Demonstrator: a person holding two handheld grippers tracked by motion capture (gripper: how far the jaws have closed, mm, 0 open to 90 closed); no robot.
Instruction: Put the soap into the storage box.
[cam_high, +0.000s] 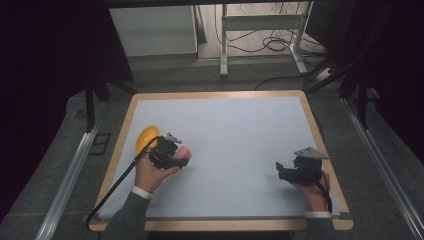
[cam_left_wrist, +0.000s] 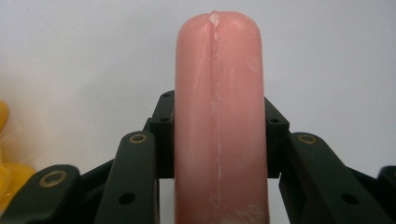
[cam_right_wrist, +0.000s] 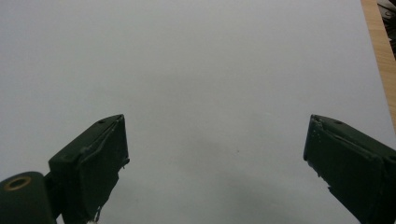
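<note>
One pink sausage (cam_left_wrist: 219, 126) clamped in left tool (cam_left_wrist: 219, 140); nothing contains it.

Table (cam_high: 225, 120) w/ pale sheet on top, wood-edged, sits centre of the high view. Left gripper (cam_high: 181, 159) is over the table's left part, near the front, w/ the pink sausage-shaped cylinder (cam_high: 185, 152) clamped between its jaws; in the left gripper view that cylinder (cam_left_wrist: 219, 116) runs lengthwise out past the jaw tips. Yellow rounded object (cam_high: 145, 138) lies on the sheet just behind-left of the left gripper, close to the left edge. Right gripper (cam_high: 281, 170) is over the right front part, well apart from the left one, jaws spread over bare sheet (cam_right_wrist: 201, 84).
</note>
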